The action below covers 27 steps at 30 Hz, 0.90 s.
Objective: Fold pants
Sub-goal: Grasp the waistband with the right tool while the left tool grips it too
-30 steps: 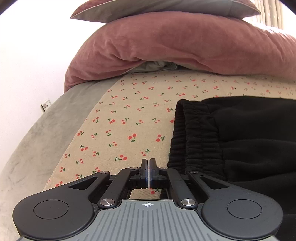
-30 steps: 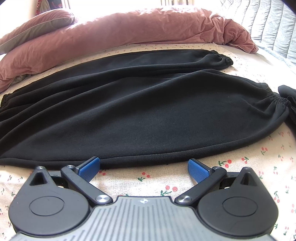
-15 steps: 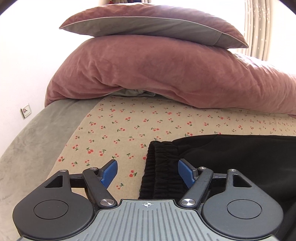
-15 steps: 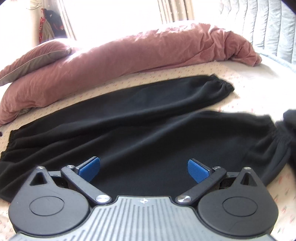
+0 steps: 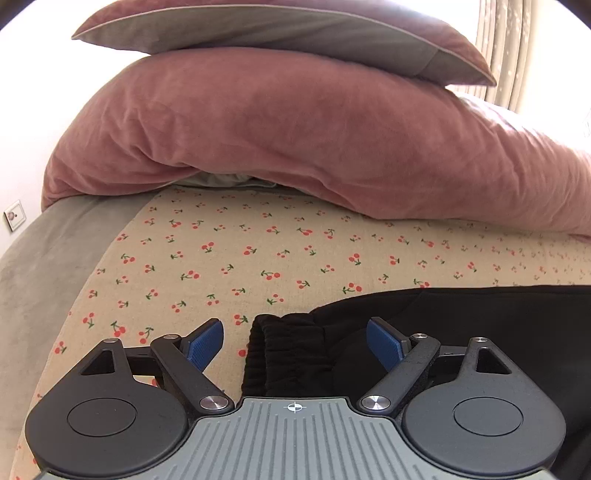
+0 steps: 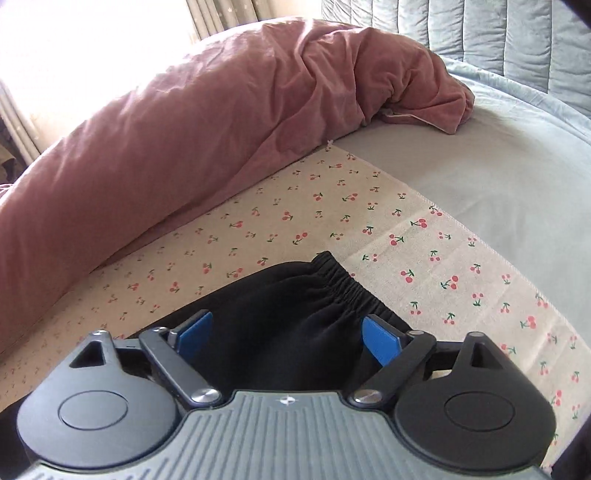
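Black pants (image 5: 480, 317) lie flat on a cherry-print cloth (image 5: 258, 258). In the left wrist view the elastic waistband (image 5: 288, 350) sits between the open jaws of my left gripper (image 5: 295, 345), just above it. In the right wrist view a gathered leg cuff (image 6: 343, 291) lies just ahead of my right gripper (image 6: 288, 336), which is open over the black leg fabric (image 6: 277, 321). Neither gripper holds anything.
A rolled pink duvet (image 5: 295, 140) with a pink and grey pillow (image 5: 295, 33) on top runs along the far side; the duvet also shows in the right wrist view (image 6: 184, 122). A grey bedsheet (image 6: 498, 166) lies right of the cloth. A grey blanket edge (image 5: 44, 266) is at left.
My left gripper opened and moved over the waistband. My right gripper swung from the near pant leg across to the far leg's cuff, staying open.
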Tool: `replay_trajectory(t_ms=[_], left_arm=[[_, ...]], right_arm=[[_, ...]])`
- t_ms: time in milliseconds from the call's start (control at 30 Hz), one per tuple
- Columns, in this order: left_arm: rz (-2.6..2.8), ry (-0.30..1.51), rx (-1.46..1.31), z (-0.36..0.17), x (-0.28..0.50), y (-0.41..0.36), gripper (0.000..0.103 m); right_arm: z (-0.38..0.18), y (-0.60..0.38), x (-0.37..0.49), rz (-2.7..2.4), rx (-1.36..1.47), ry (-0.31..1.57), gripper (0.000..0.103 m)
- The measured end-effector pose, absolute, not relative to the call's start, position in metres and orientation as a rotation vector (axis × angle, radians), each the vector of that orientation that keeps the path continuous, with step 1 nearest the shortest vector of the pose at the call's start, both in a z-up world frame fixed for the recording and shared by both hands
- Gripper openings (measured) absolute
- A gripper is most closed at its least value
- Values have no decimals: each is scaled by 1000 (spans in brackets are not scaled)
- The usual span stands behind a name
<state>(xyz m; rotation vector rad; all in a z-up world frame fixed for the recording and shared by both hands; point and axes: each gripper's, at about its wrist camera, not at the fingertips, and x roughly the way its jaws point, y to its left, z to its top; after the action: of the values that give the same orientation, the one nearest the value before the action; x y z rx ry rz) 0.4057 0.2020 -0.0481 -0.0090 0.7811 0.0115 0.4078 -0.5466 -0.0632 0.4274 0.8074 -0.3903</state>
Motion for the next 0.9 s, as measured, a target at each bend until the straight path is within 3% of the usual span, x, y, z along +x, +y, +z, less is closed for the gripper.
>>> replay_trajectory(t_ms=[167, 267, 367, 433, 533, 667, 900], left_arm=[[29, 773, 115, -65, 434, 188, 93], [48, 821, 128, -86, 448, 184, 91], [83, 798, 148, -98, 444, 172, 54], [85, 774, 186, -100, 440, 164, 46], [97, 775, 180, -92, 441, 165, 39], [70, 753, 102, -73, 441, 173, 21], [87, 670, 87, -50, 418, 171, 16]], right_arm=[[-87, -558, 451, -406, 395, 841, 65], [-98, -553, 456, -421, 316, 835, 61], [-101, -558, 452, -484, 282, 831, 17], [-98, -566, 445, -458, 333, 809, 10], [-88, -571, 435, -417, 372, 743, 7], [-79, -573, 429, -403, 408, 688, 6], [-49, -577, 407, -389, 441, 664, 4]])
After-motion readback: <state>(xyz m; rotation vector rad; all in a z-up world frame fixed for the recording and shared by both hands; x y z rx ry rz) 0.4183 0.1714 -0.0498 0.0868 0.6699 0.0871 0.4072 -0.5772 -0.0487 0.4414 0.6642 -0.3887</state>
